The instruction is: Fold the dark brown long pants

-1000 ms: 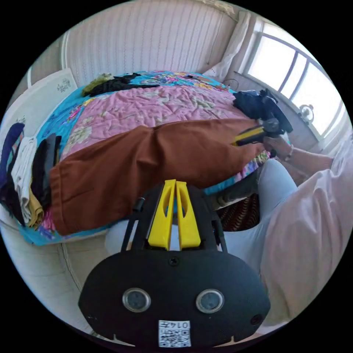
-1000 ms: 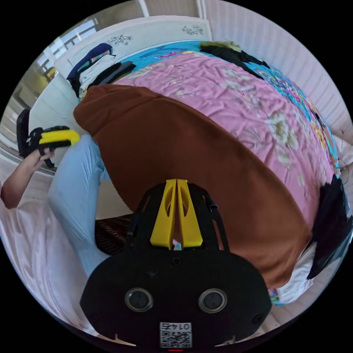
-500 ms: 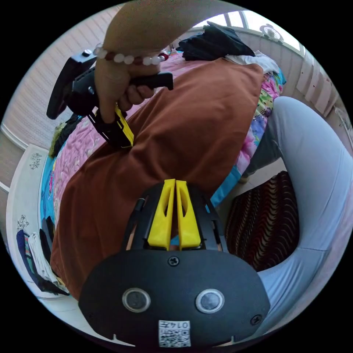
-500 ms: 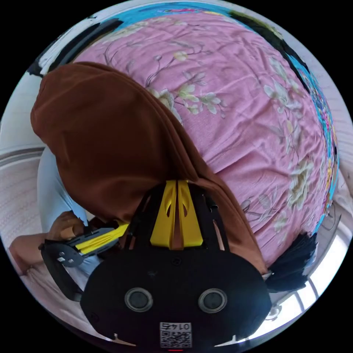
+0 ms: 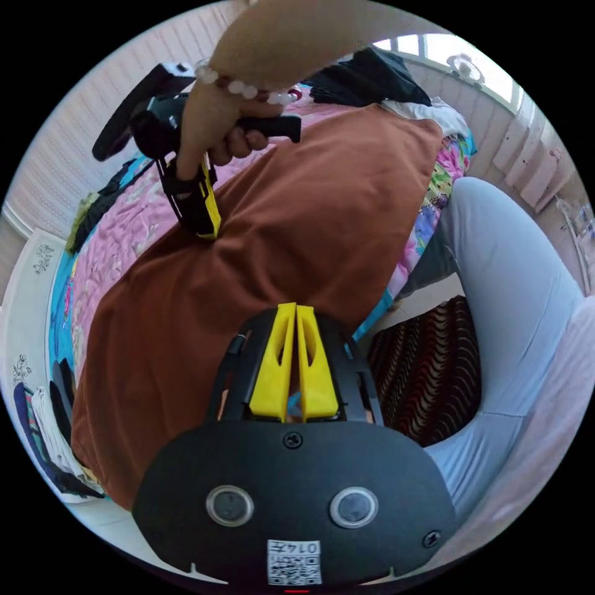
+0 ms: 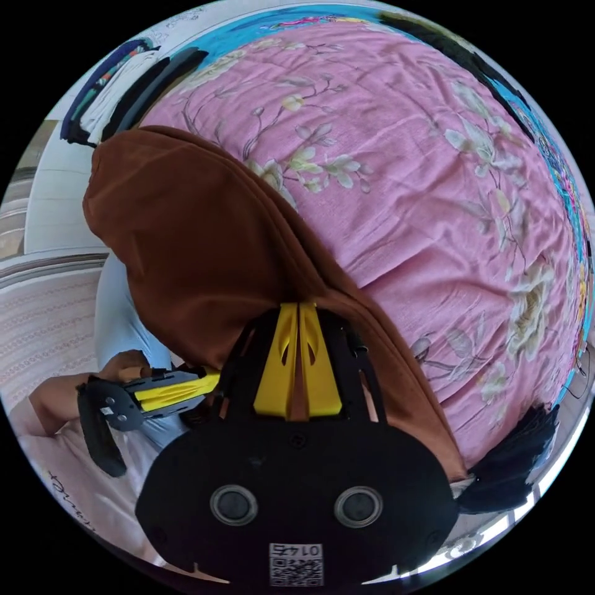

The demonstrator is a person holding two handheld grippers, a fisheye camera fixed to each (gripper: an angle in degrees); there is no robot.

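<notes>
The dark brown pants (image 5: pixel 297 204) lie flat across the near part of a pink flowered quilt (image 6: pixel 434 186). In the right gripper view the pants (image 6: pixel 198 248) pucker toward my right gripper (image 6: pixel 299 305), which is shut on their far edge with brown cloth in the gap. The left gripper view shows that same right gripper (image 5: pixel 209 232) held by a hand, tips down on the far edge. My left gripper (image 5: pixel 295 307) has its jaws together at the pants' near edge, with no cloth visible between them. It also shows as the left gripper (image 6: pixel 211 379) in the right gripper view, tips against the brown cloth.
A heap of dark clothes (image 5: pixel 365 77) sits past one end of the pants. A stack of folded clothes (image 5: pixel 43 427) stands past the other end. The person's light blue trouser leg (image 5: pixel 514 279) and a patterned rug (image 5: pixel 434 372) are beside the bed.
Over the last second both grippers came in from the pants' ends to the middle, the right to the far edge, the left to the near edge. Both have barely moved in the last half second.
</notes>
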